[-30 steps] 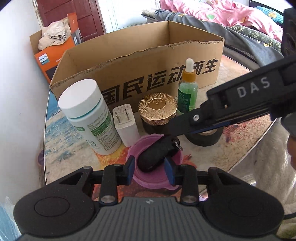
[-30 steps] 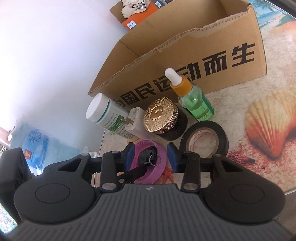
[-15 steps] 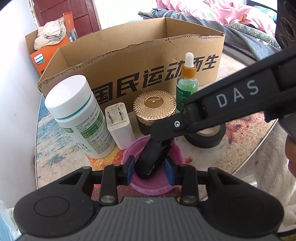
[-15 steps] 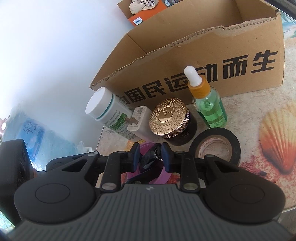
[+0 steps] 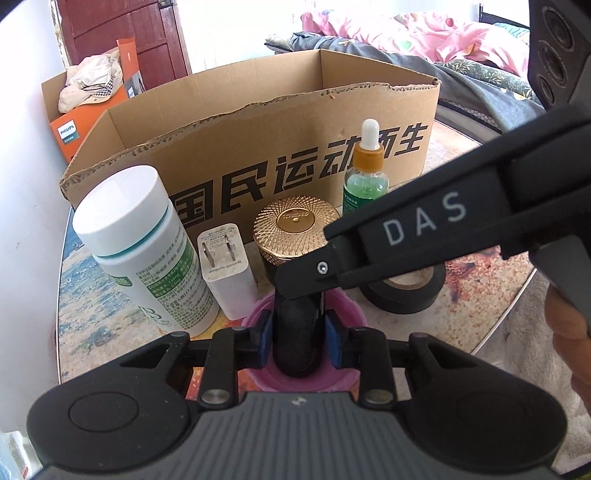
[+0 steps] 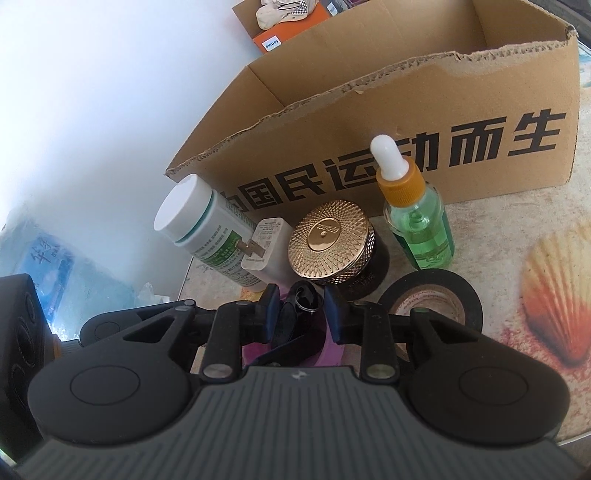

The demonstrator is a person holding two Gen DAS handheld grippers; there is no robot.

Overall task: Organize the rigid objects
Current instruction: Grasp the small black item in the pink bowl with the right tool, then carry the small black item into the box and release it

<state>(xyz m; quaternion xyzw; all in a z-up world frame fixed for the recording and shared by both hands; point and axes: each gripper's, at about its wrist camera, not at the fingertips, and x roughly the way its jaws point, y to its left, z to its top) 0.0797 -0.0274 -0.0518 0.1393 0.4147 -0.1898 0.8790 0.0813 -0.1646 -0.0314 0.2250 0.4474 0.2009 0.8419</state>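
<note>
**Both grippers at the black key fob in the pink bowl**

Nearest: left gripper (image 5: pixel 297 341), blue pads either side of a black oval plastic key fob (image 5: pixel 295 332). Jaws narrow and closing, fob between them; pads look to be against its sides. Fob stands on end inside a small round pink plastic bowl (image 5: pixel 349 314) on the table.

Right gripper (image 6: pixel 301 308) comes in from the right in the left wrist view, its black finger marked "DAS" crossing over the fob's top. In its own view, jaws narrow around the fob's upper end and metal key ring (image 6: pixel 306 306); contact not clear from here.

Just behind the bowl, 1 row, left to right:
- white cylindrical plastic pill bottle (image 5: pixel 144 251) with green label, upright
- white plastic plug adapter (image 5: pixel 225 273), 2 prongs up, touching the bottle
- squat dark jar with gold textured lid (image 5: pixel 295 225)
- black roll of electrical tape (image 5: pixel 406 291), lying flat
- clear dropper bottle of green liquid (image 5: pixel 365 177), orange collar, white bulb, slightly further back

Behind: open brown cardboard box (image 5: pixel 258 147) with black Chinese print, on the seashell-patterned tabletop (image 6: pixel 517 236).

Far: orange Philips carton (image 5: pixel 70 129), pink bedding (image 5: pixel 424 33).
</note>
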